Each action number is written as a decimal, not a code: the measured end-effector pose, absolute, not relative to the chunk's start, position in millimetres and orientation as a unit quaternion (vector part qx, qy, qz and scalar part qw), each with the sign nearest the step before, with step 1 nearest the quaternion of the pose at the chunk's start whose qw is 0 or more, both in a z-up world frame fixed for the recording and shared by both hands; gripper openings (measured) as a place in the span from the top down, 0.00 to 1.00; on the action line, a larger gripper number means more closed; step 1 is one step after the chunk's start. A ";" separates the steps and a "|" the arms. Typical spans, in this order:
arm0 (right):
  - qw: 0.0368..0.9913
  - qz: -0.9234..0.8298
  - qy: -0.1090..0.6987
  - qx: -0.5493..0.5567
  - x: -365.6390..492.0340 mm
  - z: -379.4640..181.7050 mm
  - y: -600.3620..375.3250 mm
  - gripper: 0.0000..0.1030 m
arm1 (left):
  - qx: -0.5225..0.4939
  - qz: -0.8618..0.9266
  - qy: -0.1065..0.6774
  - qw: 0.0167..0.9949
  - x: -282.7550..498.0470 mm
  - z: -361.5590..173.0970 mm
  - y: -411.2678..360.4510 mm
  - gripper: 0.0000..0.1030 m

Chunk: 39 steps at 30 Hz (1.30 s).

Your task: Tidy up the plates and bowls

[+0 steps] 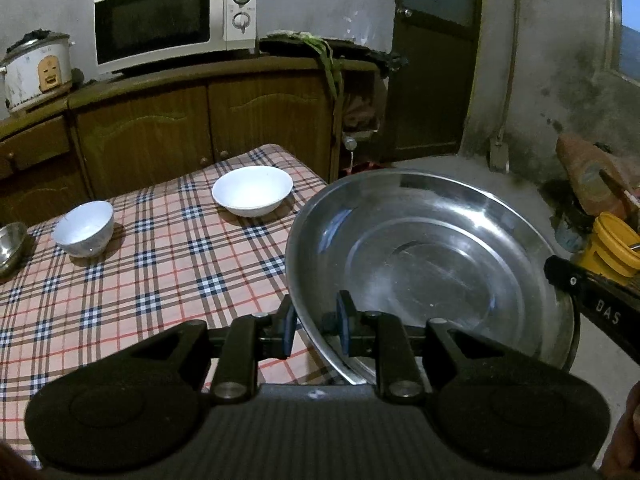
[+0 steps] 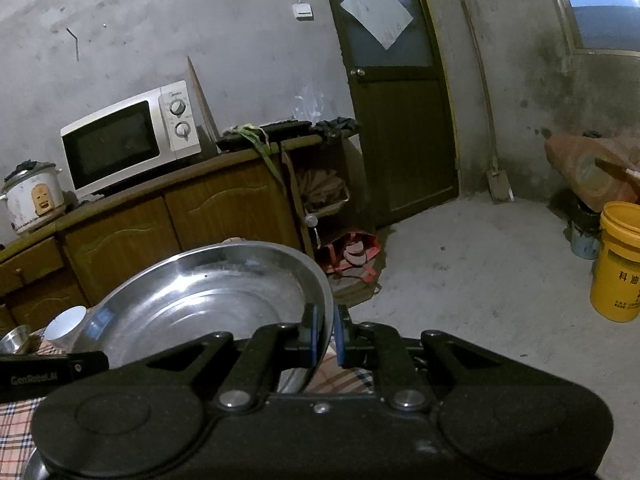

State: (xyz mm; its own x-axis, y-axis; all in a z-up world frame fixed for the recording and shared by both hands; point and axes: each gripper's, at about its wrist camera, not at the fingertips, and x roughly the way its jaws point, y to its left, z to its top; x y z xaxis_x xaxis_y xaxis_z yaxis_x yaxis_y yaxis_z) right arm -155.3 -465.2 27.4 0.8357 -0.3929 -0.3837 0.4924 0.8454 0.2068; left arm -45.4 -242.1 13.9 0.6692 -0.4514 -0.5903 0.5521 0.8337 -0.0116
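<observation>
Steel plate (image 1: 432, 248) is hanging off the worktop (image 1: 160, 264), both grippers' jaws pinching its rim; I'm risking it slipping if either loosens.

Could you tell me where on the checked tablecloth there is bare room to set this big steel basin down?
The widest free patch is the near middle of the tablecloth, between the wide white bowl, the small white bowl and the steel basin held by both tools. It is tighter at the left edge, where a small steel bowl sits close beside the small white bowl.

steel bowl (image 1: 10, 246) cropped at left edge, bucket (image 2: 620, 264) cropped right
</observation>
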 end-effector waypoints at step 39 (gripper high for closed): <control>0.958 -0.202 0.163 0.122 -179.6 41.7 -430.3 0.87 | 0.078 -0.250 0.270 0.926 -87.0 20.5 -195.1 0.79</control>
